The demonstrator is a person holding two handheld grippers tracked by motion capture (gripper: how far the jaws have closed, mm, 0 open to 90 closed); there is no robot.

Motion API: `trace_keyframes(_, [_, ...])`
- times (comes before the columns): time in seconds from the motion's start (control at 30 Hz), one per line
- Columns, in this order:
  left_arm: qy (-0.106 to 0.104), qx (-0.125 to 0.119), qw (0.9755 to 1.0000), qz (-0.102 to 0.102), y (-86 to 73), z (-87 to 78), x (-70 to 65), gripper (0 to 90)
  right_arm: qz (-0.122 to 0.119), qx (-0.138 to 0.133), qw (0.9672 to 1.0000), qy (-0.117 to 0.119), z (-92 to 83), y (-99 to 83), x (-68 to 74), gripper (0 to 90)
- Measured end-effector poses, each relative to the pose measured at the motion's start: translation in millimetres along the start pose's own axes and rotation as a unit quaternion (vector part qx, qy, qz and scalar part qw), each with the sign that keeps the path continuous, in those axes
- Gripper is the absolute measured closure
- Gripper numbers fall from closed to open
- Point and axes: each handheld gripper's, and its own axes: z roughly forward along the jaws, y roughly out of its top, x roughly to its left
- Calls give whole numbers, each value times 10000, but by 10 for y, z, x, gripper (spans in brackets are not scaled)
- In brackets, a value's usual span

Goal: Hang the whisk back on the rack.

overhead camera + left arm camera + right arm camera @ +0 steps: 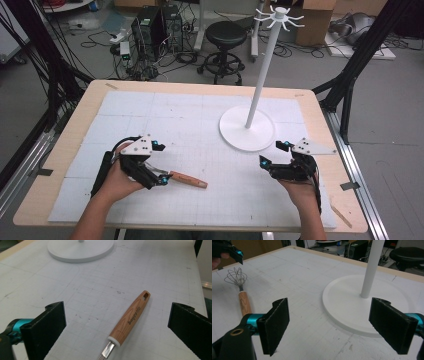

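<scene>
Whisk [186, 179] lies flat on the white gridded mat [200, 130] near the front left of the bench [70, 140], its wooden handle [130, 317] pointing toward the middle and its wire loops [235, 277] toward the left hand. In the left gripper view the handle sits between the two jaws, touching neither, with a slotted hole at its far end and dark lettering along its side. The left tool [161, 163] is released, jaws spread wide over the whisk's wire end. The right tool [272, 153] is also released, jaws wide apart, held above the mat at the front right, just in front of the white stand [260, 90]. That stand's round base [347, 305] rests on the mat right of centre, and a slim pole rises from it to a crown of small hooks [279, 17]. Beyond the bench a black stool [226, 37] stands on the floor among cables.
</scene>
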Motion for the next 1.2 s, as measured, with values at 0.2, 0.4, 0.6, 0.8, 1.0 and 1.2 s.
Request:
trace_keyframes(0.2, [-260, 525, 9980, 248, 83, 157, -1, 155, -53, 26, 10000, 31, 25, 9, 13, 158])
trace_keyframes(0.4, [-260, 1055, 9930, 456, 123, 273, -8, 237, -16, 9, 10000, 21, 19, 0, 1, 158])
trace_keyframes(0.6, [-391, 1546, 9850, 662, 139, 398, -43, 351, -12, 15, 10000, 25, 19, 9, 5, 158])
trace_keyframes(0.8, [-443, 1914, 9782, 675, 102, 497, -41, 440, 20, 12, 10000, 14, 10, -3, -13, 158])
trace_keyframes(1.0, [-467, 2257, 9708, 668, 62, 571, -24, 496, 21, 31, 10000, 13, 22, -4, -18, 158])
trace_keyframes(1.2, [-679, 2333, 9686, 523, 80, 595, 49, 547, 48, 44, 10000, -12, 24, -21, -25, 159])
